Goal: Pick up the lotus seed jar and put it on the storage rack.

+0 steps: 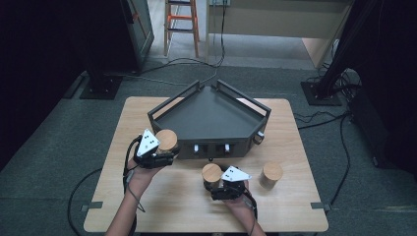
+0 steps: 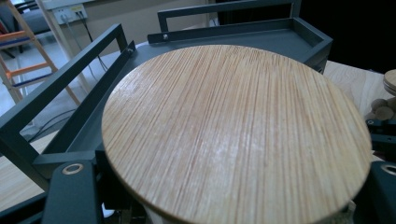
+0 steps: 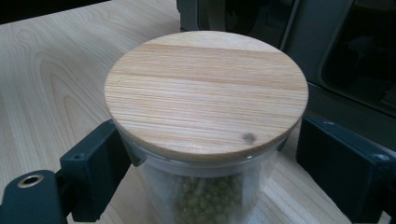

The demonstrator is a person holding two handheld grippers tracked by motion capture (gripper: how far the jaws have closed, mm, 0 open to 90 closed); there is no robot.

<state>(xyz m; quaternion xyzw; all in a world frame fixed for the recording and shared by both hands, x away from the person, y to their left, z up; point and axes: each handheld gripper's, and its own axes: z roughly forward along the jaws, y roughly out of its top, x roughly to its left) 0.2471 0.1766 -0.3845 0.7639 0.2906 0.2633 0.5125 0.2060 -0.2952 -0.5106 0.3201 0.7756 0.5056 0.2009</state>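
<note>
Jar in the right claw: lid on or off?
On. The wooden lid sits flat across the jar mouth, green beans visible through the glass below.

Two upright wood-lidded jars (image 1: 166, 140) (image 1: 212, 174) (one holds green beans).

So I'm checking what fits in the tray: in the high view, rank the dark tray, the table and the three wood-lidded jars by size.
1. Table, largest.
2. Dark tray.
3. The three jars: the one in the left gripper, the one at the right gripper and the free one look alike; no ranking.
</note>
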